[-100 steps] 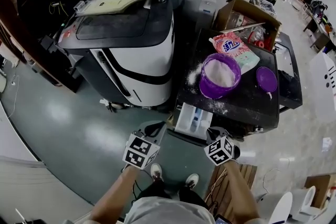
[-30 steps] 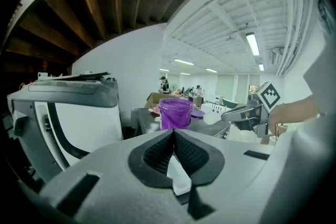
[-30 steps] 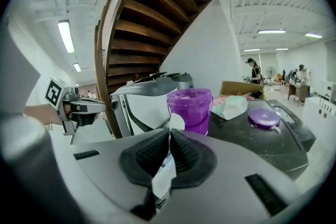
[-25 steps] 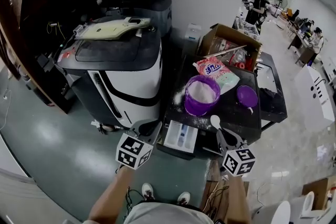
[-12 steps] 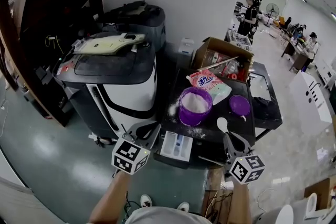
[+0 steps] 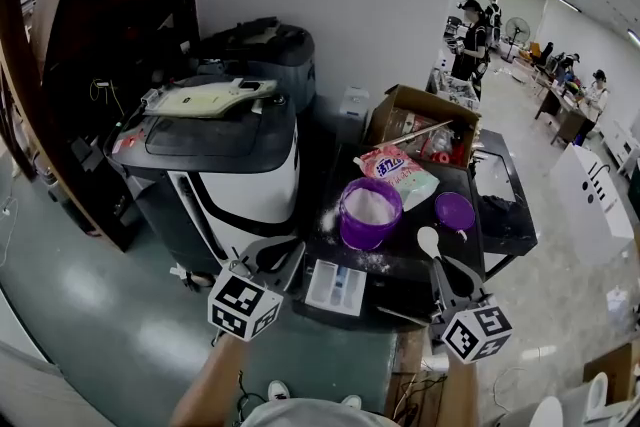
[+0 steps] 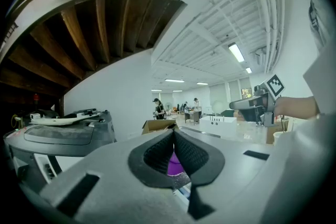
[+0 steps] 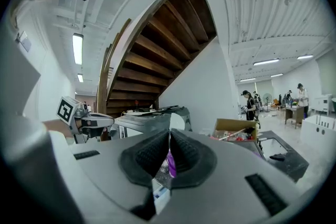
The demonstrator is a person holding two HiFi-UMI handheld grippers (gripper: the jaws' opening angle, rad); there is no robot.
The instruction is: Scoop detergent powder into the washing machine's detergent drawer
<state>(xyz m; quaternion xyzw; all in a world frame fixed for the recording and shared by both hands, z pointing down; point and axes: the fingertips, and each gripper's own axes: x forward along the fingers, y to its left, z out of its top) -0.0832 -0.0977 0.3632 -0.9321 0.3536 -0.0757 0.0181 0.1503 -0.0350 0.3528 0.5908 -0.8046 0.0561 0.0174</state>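
A purple tub [image 6: 370, 212] of white detergent powder stands on the black-topped unit [image 6: 400, 260], with its purple lid [image 6: 455, 211] to the right and a pink detergent bag [image 6: 400, 173] behind. The white detergent drawer [image 6: 338, 287] is pulled out at the unit's front left. My right gripper [image 6: 440, 267] [image 8: 169, 136] is shut on the handle of a white scoop [image 6: 428, 239] [image 8: 177, 122], whose bowl points up, right of the tub. My left gripper [image 6: 275, 255] [image 7: 173, 134] is shut and empty, left of the drawer. The tub [image 7: 174, 165] shows through its jaws.
A black-and-white washing machine [image 6: 225, 150] stands to the left with a flat panel on top. An open cardboard box [image 6: 420, 130] sits behind the bag. Spilled powder dusts the black top near the tub. People stand at tables far right. Dark stairs rise at left.
The view has tilted up, so more of the room shows. Both grippers sit lower in the picture; the right one still holds the scoop, now a little farther right of the tub.
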